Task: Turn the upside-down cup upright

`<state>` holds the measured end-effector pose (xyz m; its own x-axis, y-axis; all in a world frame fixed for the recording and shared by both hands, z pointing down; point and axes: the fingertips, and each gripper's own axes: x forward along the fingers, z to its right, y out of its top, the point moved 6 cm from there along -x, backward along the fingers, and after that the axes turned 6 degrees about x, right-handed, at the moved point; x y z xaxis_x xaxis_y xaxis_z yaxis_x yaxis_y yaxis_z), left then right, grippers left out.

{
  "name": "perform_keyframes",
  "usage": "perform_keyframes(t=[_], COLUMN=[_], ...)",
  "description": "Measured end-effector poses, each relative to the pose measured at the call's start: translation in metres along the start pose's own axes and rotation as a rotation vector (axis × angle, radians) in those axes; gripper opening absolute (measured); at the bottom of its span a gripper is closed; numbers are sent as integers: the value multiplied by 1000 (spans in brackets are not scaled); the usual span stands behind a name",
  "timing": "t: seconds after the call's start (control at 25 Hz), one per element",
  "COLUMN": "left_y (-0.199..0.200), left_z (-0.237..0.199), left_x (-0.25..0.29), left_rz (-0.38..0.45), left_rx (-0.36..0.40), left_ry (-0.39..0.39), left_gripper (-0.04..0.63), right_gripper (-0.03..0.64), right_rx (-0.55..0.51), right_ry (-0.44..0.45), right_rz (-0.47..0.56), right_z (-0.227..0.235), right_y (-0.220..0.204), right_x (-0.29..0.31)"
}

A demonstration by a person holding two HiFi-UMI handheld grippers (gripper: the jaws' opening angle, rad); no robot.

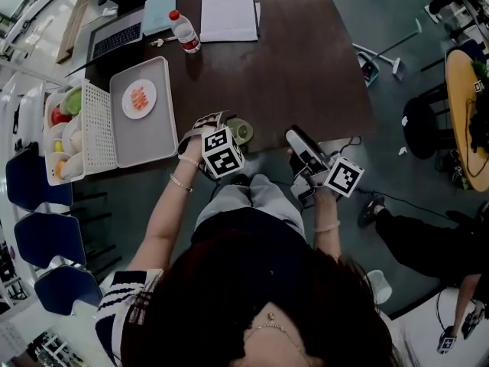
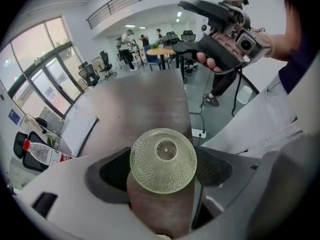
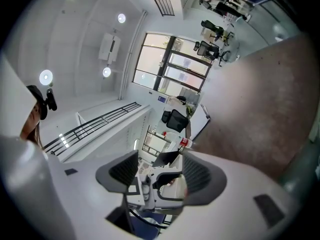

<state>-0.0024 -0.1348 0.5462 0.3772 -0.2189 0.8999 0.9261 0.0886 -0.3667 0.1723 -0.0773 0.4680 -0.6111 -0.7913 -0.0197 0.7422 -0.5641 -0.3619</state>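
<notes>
Where the dark surface (image 1: 290, 67) reaches its near edge, at six o'clock in the head view, stands item one: cup (image 2: 163, 160). Pale green dimpled glass, upside down, round base uppermost, mouth on the wood.

Item two: left tool (image 2: 160, 170). Pointed steeply down over the cup. Jaws spread wide, one dark pad at the cup's nine o'clock and one at its three o'clock, each just beside the wall; not clenched. Its marker cube (image 1: 222, 153) shows at the cup's seven o'clock in the head view.

Item three: right tool (image 3: 160, 171). Held in a hand at the surface's near edge, at four o'clock from the cup and apart from it. Released, jaws wide, nothing between them.

Item four: tray (image 1: 153, 136). Pale grey, at ten o'clock from the cup. On it is a white plate (image 1: 127, 104) with orange food.

Item five: basket (image 1: 98, 128). White, slatted, just beside the tray at its nine o'clock. Holds red, green and yellow pieces, kind unclear.

Item six: water bottle (image 1: 184, 31). Red cap, at eleven o'clock from the cup.

Item seven: paper (image 1: 228, 12). White, at twelve o'clock on the far edge. At its nine o'clock are a pale blue folder (image 1: 159, 14) and a laptop (image 1: 114, 40).

Item eight: chairs (image 1: 38, 178). Blue, at eight o'clock, on the floor.
</notes>
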Motion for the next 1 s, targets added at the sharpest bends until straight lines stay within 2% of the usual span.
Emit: perform_keyframes(t=[0.28, 0.52, 1.0], left_y=[1, 2, 12], left_z=[3, 0, -6], left_x=[16, 23, 32], left_rz=[-45, -69, 5], left_rx=[61, 80, 42], left_ry=[-57, -63, -54], left_gripper=[393, 393, 393], right_gripper=[285, 276, 270], right_rx=[15, 45, 59], right_ry=[-6, -9, -5], right_rz=[21, 47, 46], right_z=[3, 7, 8], right_y=[-2, -3, -6], right_x=[-3, -8, -7])
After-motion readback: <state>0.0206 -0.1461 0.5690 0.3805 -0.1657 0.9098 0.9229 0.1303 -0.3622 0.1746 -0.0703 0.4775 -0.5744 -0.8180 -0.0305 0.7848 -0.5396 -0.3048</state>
